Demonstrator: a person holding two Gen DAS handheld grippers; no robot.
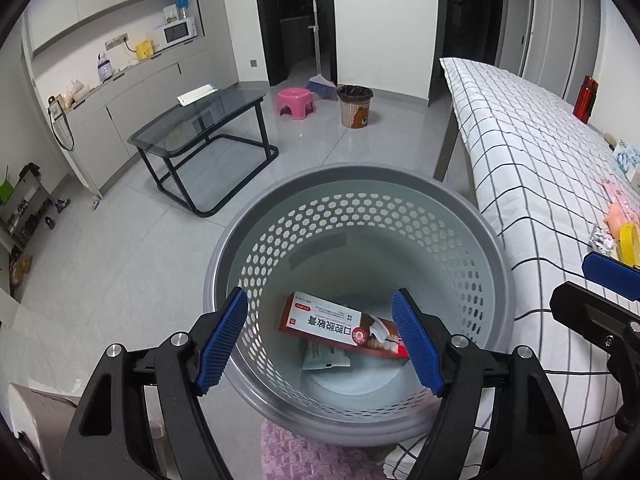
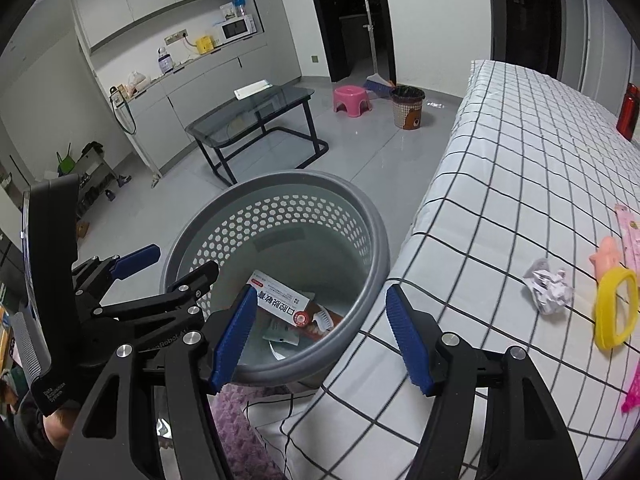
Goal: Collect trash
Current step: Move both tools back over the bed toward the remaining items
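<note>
I see the crumpled paper [image 2: 549, 291] lying on the bed [image 2: 520, 184], on the checked cover near its edge, with nothing holding it. Just beside it sit a yellow ring [image 2: 615, 312] and a small pink toy [image 2: 608, 258], with a pink strip [image 2: 630, 232] beyond them (I cannot tell what that strip is).

The grey perforated basket [image 1: 360, 172] stands on the floor against the side of the bed. In its bottom lie a red-and-white toothpaste box [image 1: 340, 326], tilted, and a pale sachet [image 1: 326, 356] partly under the box.

My left gripper [image 1: 320, 342] hangs directly above the basket mouth, its blue pads [image 1: 222, 344] spread wide apart with nothing between them. My right gripper [image 2: 322, 338] is likewise spread wide and empty; it straddles the spot where the basket rim meets the bed edge, and the crumpled paper is off to its right, apart from it. In the right wrist view the left gripper [image 2: 168, 264] shows over the basket's near side.

Farther out, a glass-topped low surface [image 1: 208, 120] with a black frame stands on the grey floor, then a pink stool [image 1: 295, 102], a brown waste bin [image 1: 355, 106] with a dark liner, and a broom [image 1: 320, 80] leaning at the wall. A red bottle [image 1: 585, 98] stands at the far side of the bed.
</note>
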